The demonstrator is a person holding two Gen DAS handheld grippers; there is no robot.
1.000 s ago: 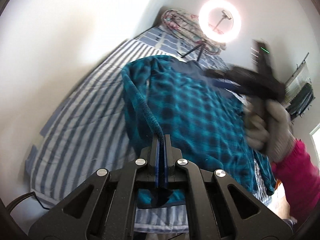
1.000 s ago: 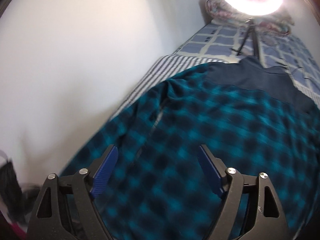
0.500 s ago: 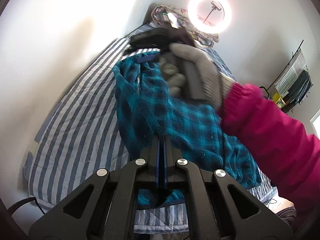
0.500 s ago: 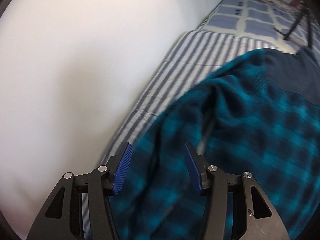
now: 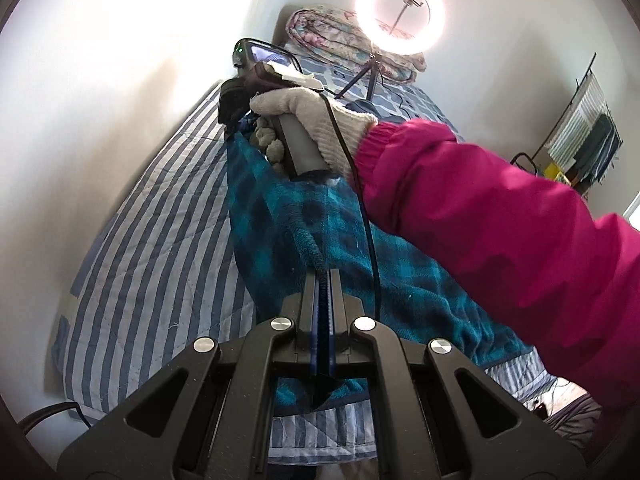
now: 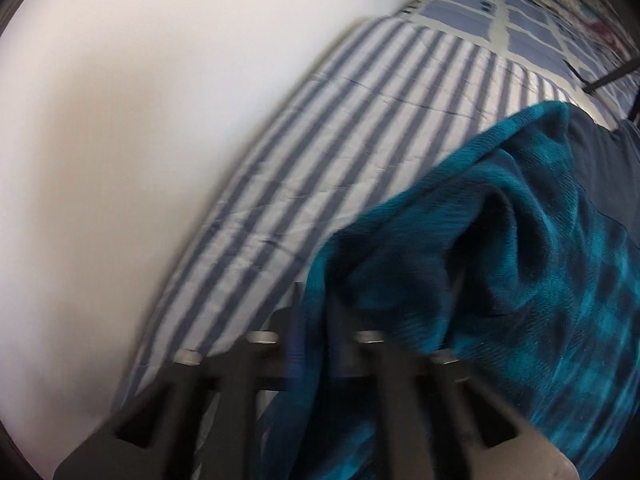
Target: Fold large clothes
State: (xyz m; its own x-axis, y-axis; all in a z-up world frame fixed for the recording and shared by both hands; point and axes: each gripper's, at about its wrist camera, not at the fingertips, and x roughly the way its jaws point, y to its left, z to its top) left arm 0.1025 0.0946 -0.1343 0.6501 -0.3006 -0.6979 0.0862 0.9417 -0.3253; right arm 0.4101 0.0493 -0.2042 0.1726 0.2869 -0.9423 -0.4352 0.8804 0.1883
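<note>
A large teal and dark plaid fleece shirt (image 5: pixel 280 216) lies on a blue and white striped bed (image 5: pixel 152 248). My left gripper (image 5: pixel 323 276) is shut on the shirt's near folded edge and holds it raised. In the left wrist view my right gripper (image 5: pixel 236 120), held by a gloved hand in a pink sleeve, sits at the shirt's far left edge. In the right wrist view the right gripper (image 6: pixel 316 320) is shut on the shirt's (image 6: pixel 500 280) edge beside the striped bed (image 6: pixel 340 136). The view is blurred.
A white wall (image 5: pixel 80 100) runs along the bed's left side. A lit ring light on a tripod (image 5: pixel 400 12) and a rolled floral quilt (image 5: pixel 332 36) stand at the bed's far end. A clothes rack (image 5: pixel 584 136) is at the right.
My right gripper has crossed from the shirt's right side to its far left edge and closed on the cloth. My left gripper has stayed shut on the near edge.
</note>
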